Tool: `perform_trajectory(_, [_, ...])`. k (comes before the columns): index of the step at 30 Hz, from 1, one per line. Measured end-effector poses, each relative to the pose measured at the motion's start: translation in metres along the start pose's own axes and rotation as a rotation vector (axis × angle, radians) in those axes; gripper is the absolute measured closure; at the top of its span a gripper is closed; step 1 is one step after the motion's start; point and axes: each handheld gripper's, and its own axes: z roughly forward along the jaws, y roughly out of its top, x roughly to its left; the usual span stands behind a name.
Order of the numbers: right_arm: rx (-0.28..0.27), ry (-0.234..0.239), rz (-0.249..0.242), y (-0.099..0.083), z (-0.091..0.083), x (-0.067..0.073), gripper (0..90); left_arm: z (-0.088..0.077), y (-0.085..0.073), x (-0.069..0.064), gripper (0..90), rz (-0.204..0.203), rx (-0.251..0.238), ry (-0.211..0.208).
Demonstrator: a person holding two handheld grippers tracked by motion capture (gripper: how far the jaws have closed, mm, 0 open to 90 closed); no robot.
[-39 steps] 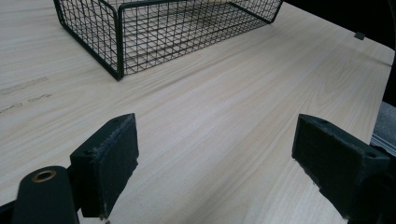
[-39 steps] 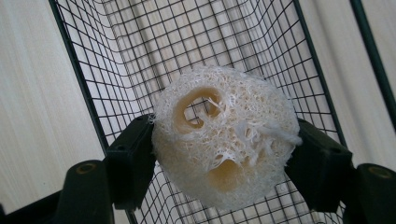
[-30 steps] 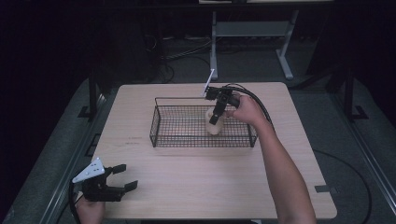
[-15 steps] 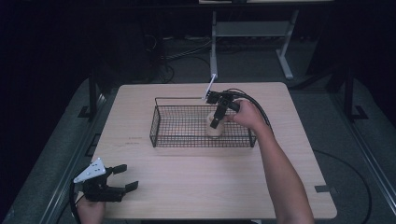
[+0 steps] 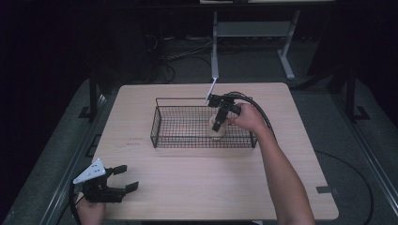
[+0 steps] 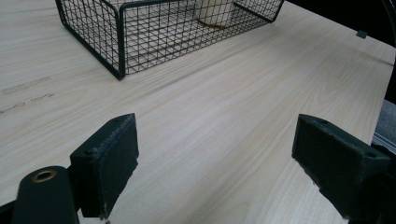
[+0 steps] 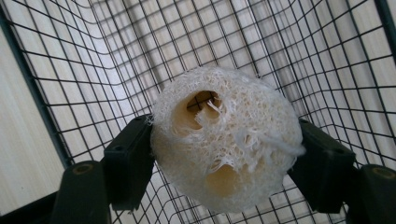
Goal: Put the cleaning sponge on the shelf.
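In the basket (image 5: 164,136), right end: right gripper (image 5: 217,127) setting down the loofah (image 7: 224,144), jaws just easing apart, pads still touching its sides. Probably releasing next, then lifting straight out. Left gripper (image 5: 123,179) resting spread wide, empty.

Colours on my feed: pale wood, black wire, cream fibre.
I see a creamy-white loofah (image 7: 224,142) with a fibrous open weave, a black grid-mesh basket (image 5: 178,136), a light wood-grain table (image 5: 197,187), and black grippers, the left gripper (image 5: 126,177) topped by a pale grey plate.
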Motion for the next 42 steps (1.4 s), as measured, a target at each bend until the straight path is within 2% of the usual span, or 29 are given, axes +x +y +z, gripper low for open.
perform_trajectory(10, [0.001, 0.006, -0.002, 0.003, 0.002, 0.002, 24.0, -0.002, 0.000, 0.000, 13.4, 0.001, -0.005, 0.007])
perform_trajectory(12, [0.004, 0.005, -0.001, 0.003, 0.003, 0.002, 20.4, -0.002, 0.000, 0.001, 13.4, 0.001, -0.006, 0.004])
perform_trajectory(17, [-0.013, 0.009, 0.000, 0.004, -0.001, 0.003, 19.5, -0.001, 0.001, 0.000, 13.4, 0.003, -0.002, 0.005])
perform_trajectory(20, [-0.025, 0.019, -0.002, 0.003, -0.005, 0.004, 18.6, -0.001, 0.001, -0.001, 13.4, 0.004, -0.003, 0.005])
perform_trajectory(36, [-0.094, 0.011, 0.026, -0.011, -0.040, 0.008, 15.6, 0.001, 0.001, -0.001, 13.4, 0.006, 0.008, 0.012])
perform_trajectory(42, [-0.128, 0.008, 0.012, -0.017, -0.053, 0.016, 14.8, -0.001, 0.001, 0.000, 13.4, 0.001, -0.002, 0.012])
